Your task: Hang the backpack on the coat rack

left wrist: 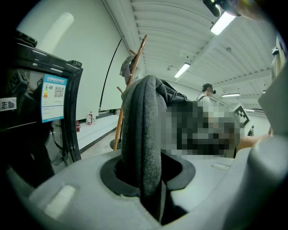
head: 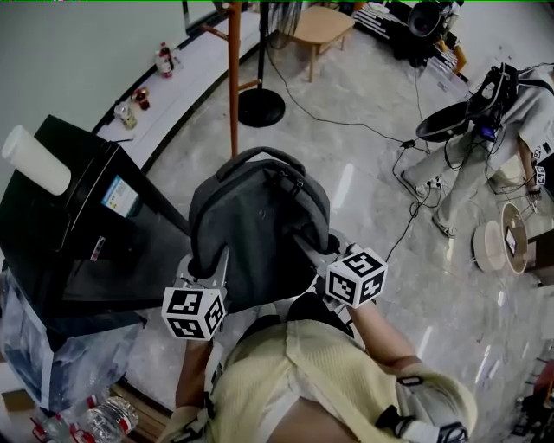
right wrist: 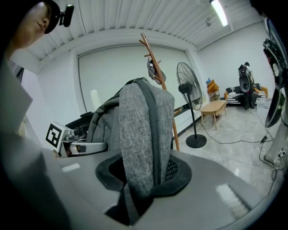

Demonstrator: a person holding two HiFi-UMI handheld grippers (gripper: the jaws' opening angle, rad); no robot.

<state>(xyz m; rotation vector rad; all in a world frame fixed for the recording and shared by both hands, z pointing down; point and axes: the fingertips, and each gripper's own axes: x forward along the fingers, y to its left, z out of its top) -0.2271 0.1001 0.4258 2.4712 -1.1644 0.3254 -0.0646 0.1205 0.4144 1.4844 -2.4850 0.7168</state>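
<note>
I carry a dark grey backpack in front of me, held up between both grippers. My left gripper is shut on the backpack's left shoulder strap, which runs up between its jaws. My right gripper is shut on the right strap, a lighter grey padded band. The wooden coat rack stands ahead on the floor, its pole just beyond the backpack's top handle. The coat rack carries a dark item on a peg, and the coat rack also shows left of the strap.
A black appliance with a white roll on top stands at my left. A standing fan's round base sits beside the rack, with a wooden stool behind it. Cables trail over the marble floor. A person stands at the right.
</note>
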